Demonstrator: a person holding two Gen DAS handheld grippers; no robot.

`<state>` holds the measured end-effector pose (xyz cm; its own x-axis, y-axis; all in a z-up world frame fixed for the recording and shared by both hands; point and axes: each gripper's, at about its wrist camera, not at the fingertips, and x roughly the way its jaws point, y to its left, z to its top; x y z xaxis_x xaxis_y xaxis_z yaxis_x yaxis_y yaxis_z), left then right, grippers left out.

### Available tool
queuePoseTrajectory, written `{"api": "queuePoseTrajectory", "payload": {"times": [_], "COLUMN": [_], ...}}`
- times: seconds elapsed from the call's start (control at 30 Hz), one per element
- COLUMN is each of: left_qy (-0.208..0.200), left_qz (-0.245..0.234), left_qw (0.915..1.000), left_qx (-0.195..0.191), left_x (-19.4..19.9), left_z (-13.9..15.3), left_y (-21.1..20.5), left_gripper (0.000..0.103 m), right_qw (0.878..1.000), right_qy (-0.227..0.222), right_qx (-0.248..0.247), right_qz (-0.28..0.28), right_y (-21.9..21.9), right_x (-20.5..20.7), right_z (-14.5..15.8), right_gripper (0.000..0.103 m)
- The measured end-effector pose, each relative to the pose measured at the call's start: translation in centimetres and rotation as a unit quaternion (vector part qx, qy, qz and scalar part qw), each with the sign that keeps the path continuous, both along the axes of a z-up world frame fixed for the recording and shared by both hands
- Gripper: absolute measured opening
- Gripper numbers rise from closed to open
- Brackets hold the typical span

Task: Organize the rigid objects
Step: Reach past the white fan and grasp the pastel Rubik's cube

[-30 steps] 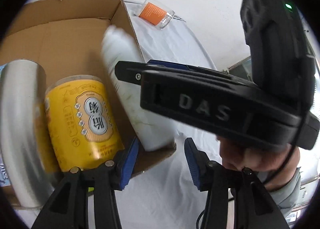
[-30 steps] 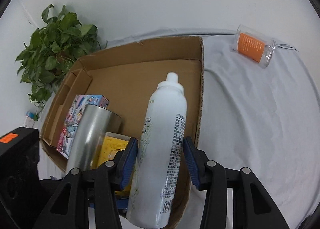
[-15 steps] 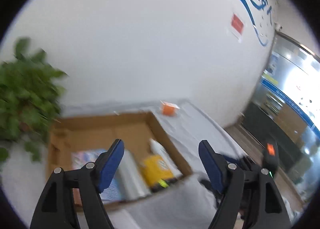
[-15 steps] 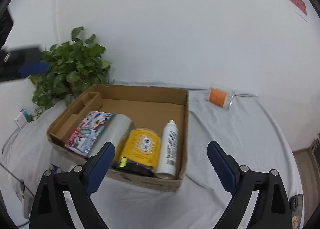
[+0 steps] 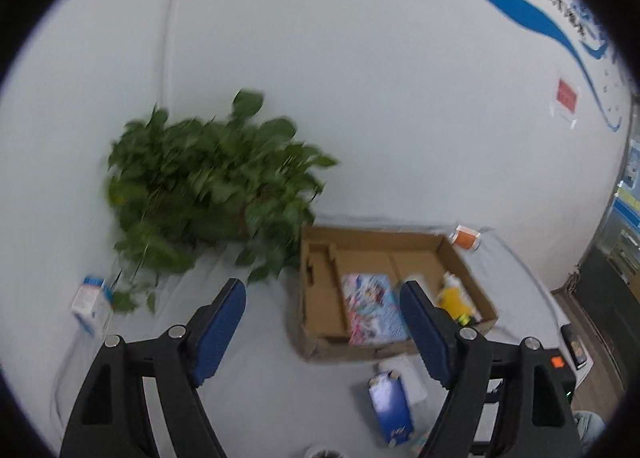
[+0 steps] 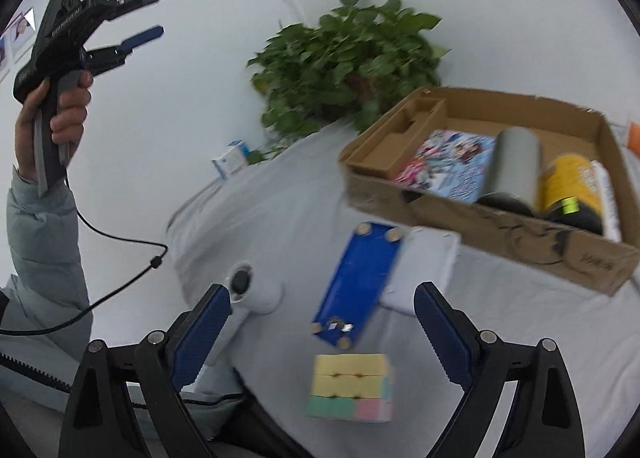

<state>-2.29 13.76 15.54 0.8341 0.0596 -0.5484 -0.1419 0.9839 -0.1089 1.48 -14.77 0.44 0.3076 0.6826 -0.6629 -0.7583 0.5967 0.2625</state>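
Cardboard box [image 6: 496, 226], shallow and brown, sits at right of the right wrist view on a grey-clothed desk [image 6: 280, 218]. Inside it, left to right: a flat colourful printed carton [image 6: 446, 162], a silver metal cylinder [image 6: 514, 162] lying down, a yellow labelled can [image 6: 568, 182], a white spray bottle [image 6: 606, 194] hard against the right wall. All four lie close together.

Loose items on the desk, lower centre of that view: a blue rectangular tin [image 6: 356, 284] lying tilted in front of the box, a pastel puzzle cube [image 6: 350, 386] just below it, a white rounded device with a dark button [image 6: 250, 292] to the left, a pale flat pad [image 6: 424, 270] partly under the tin. A small blue-and-white carton [image 6: 232, 160] stands well apart beside the green leafy plant [image 6: 344, 54].

Right hand-held gripper [image 6: 320, 332]: jaws have just been opening, now spread wide, nothing between them. Left hand-held gripper [image 5: 324, 332]: likewise just opened, jaws wide and empty; in the right wrist view it is held high at upper left [image 6: 140, 14], clear of everything.

Judgement: next pick is probably the cube or the tin, both straight ahead of the right gripper.

Risks:
- Frames are motion-blurred; a fast approach could knock the cube aside or shove the tin under the box edge.
- Tin rests on the pad, so pads may catch both.
- Box is crowded at right; dropping in there could jostle the bottle.
- Left gripper's trailing cable [image 6: 120, 258] could snag on a desk item.
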Motion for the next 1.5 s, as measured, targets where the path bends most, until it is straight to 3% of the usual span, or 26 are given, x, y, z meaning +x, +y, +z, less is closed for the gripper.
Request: {"api": "queuePoseTrajectory", "payload": {"times": [0.1,0.2,0.33,0.37,0.43,0.5,0.57,0.6,0.7,0.83,0.9,1.03,1.13,1.23,1.37,1.5], "left_qy": [0.088,0.178,0.236,0.247,0.258,0.262,0.263,0.265,0.272,0.267,0.261,0.236,0.225,0.24,0.257,0.219], "left_qz": [0.006,-0.031,-0.068,-0.075,-0.08,-0.084,-0.092,-0.097,-0.092,-0.085,-0.075,-0.062,-0.069,-0.079,-0.056,-0.031], "left_qw": [0.9953,0.9757,0.9474,0.9382,0.9275,0.9228,0.9158,0.9138,0.9195,0.9147,0.9224,0.9278,0.9313,0.9264,0.9199,0.9455], "left_qx": [-0.04,-0.124,-0.205,-0.23,-0.258,-0.269,-0.289,-0.292,-0.269,-0.291,-0.275,-0.282,-0.278,-0.279,-0.291,-0.239], "left_x": [-1.3,-2.3,-3.2,-3.3,-3.3,-3.3,-2.7,-2.3,-0.9,0.8,1.3,1.7,1.7,2.1,2.5,1.4], "left_z": [-7.2,-15.7,-22.7,-24.1,-25.7,-26.3,-26.6,-26.8,-27.0,-27.8,-27.3,-26.4,-25.8,-26.8,-28.0,-25.7], "left_y": [1.3,1.0,-0.4,-0.7,-1.4,-2.3,-2.9,-3.4,-4.8,-4.9,-4.6,-2.6,-2.0,-2.6,-2.8,-2.3], "left_gripper": [0.079,0.079,0.078,0.075,0.066,0.061,0.045,0.043,0.042,0.034,0.034,0.034,0.037,0.042,0.042,0.042], "right_qw": [0.998,0.993,0.981,0.979,0.978,0.978,0.977,0.976,0.974,0.98,0.981,0.984,0.989,0.993,0.993,0.996], "right_qy": [0.041,0.097,0.162,0.168,0.17,0.164,0.157,0.159,0.165,0.138,0.133,0.123,0.097,0.06,0.055,0.018], "right_qx": [0.014,0.008,-0.023,-0.029,-0.042,-0.053,-0.062,-0.066,-0.075,-0.112,-0.123,-0.117,-0.108,-0.102,-0.102,-0.087], "right_qz": [0.038,0.068,0.105,0.11,0.115,0.119,0.129,0.135,0.133,0.085,0.064,0.055,0.041,0.015,0.013,0.003], "right_y": [3.8,7.1,10.4,11.0,12.1,13.0,13.9,14.4,15.2,15.5,16.0,17.6,17.0,14.6,13.4,11.1], "right_x": [-2.2,-3.7,-5.8,-6.1,-6.8,-7.4,-7.9,-8.3,-8.3,-7.2,-6.5,-5.8,-4.9,-3.7,-4.0,-4.2], "right_z": [-2.2,-4.8,-8.8,-9.4,-10.3,-10.8,-11.3,-11.7,-12.4,-13.4,-13.9,-14.3,-13.0,-11.0,-10.3,-8.4], "right_gripper": [0.092,0.087,0.084,0.083,0.08,0.074,0.072,0.07,0.067,0.053,0.05,0.051,0.062,0.068,0.067,0.066]}}
